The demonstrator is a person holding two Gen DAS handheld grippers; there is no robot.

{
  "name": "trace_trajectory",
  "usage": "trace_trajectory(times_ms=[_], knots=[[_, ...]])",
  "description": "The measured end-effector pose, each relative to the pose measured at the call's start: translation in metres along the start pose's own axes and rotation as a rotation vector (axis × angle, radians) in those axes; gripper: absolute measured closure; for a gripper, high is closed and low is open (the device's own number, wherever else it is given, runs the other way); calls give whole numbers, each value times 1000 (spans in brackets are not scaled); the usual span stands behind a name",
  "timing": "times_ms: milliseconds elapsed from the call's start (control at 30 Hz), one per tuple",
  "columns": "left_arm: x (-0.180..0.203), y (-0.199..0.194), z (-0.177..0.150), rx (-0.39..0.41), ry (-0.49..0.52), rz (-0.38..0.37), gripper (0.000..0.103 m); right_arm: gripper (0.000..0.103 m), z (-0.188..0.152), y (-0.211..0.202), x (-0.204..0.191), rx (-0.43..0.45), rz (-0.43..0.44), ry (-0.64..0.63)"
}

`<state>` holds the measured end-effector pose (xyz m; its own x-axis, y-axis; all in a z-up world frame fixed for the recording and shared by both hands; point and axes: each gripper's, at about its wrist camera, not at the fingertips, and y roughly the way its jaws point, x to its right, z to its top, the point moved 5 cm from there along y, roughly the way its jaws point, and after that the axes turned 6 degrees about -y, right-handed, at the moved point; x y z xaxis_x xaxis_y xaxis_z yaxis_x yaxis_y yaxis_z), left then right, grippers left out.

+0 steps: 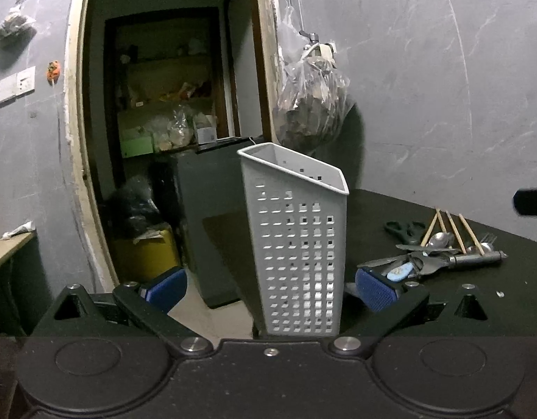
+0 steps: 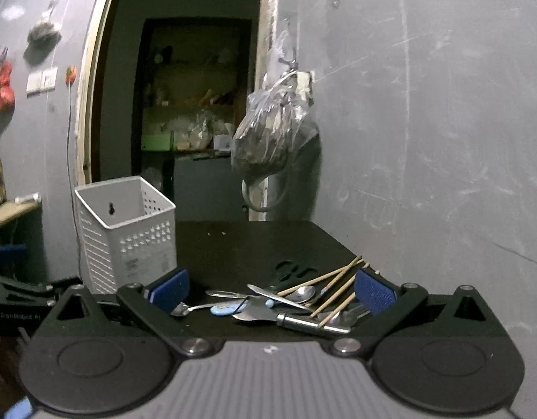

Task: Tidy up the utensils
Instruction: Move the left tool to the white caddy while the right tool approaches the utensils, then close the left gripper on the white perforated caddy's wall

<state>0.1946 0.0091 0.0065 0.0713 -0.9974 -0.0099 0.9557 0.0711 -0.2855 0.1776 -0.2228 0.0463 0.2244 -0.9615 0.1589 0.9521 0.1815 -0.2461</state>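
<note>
1. Dark table [image 2: 233, 244] carrying everything; nothing sorted so far, judging by the layout.
2. White perforated holder [image 2: 128, 234] upright near the table's left edge, looking empty from the right wrist view, well apart from the utensil pile [image 2: 289, 303].
3. Left hand-held gripper [image 1: 268, 288] released, blue pads spread to either side of the holder's base [image 1: 299, 262], not visibly touching it; possibly placed to steady it.
4. Right hand-held gripper [image 2: 271, 291] released too, jaws wide, aimed at the pile, gripping nothing.
5. Pile lying loose and tangled on the table: wide metal spatula [image 2: 268, 314], dark scissors [image 2: 289, 269], chopsticks [image 2: 338, 286] crossing over spoons [image 2: 303, 293], a fork barely visible under the sticks.
6. Small light-blue item [image 2: 226, 309] in the middle; identity unclear.
7. Left to do, by this reading: every piece into the holder, one pick at a time.
</note>
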Motion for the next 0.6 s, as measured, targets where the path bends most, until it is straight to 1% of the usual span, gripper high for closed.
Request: trace_trajectory(times_ms=[100, 333, 600], knots=[[6, 18, 0, -2, -1, -14, 1, 0, -1, 22, -2, -27, -1, -40], [16, 61, -1, 16, 23, 22, 1, 0, -15, 66, -8, -84, 13, -116], [19, 90, -5, 33, 36, 30, 1, 0, -38, 97, -13, -127, 26, -115]])
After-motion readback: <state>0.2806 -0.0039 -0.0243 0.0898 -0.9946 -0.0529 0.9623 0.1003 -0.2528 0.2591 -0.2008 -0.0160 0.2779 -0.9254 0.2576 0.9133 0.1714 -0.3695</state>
